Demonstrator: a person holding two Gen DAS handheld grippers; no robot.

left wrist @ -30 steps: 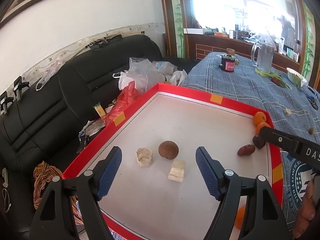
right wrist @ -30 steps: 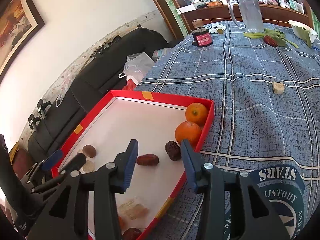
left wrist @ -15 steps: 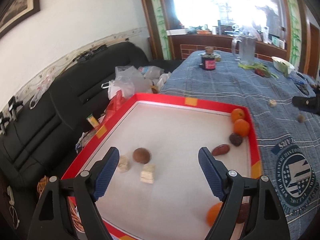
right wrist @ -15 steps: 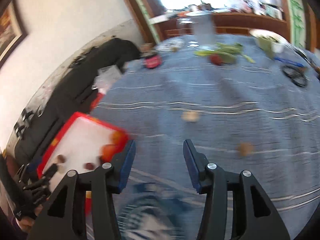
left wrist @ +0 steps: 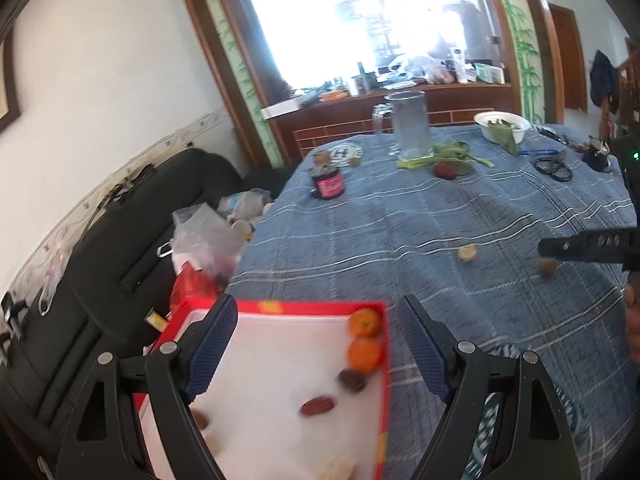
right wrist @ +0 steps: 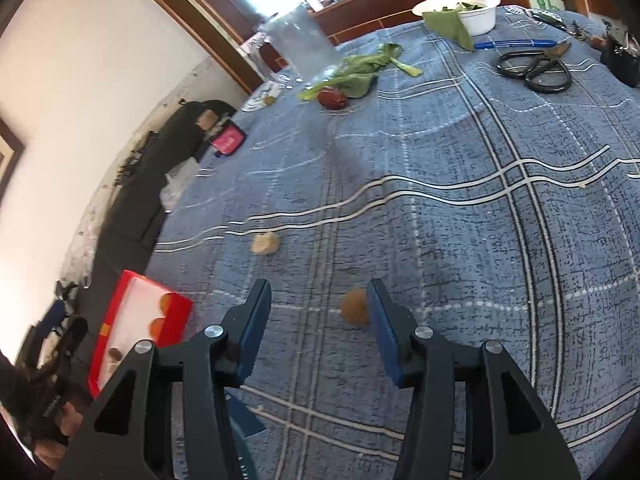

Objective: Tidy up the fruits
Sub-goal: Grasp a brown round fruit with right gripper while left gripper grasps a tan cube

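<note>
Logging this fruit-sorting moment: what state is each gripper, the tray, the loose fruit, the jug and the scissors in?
left gripper: open, empty, above the tray.
right gripper: open, around the brown fruit, not closed on it.
brown fruit: on the tablecloth, beside the right finger.
red tray: holds two oranges and dates.
pale piece: loose on the cloth.
glass jug: upright.
scissors: lying flat.

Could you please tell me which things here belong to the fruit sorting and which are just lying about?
Job: red tray, two oranges, dates, round brown fruit beside the open right gripper, pale piece.

Lying about: scissors, glass jug, white bowl, blue pen.
</note>
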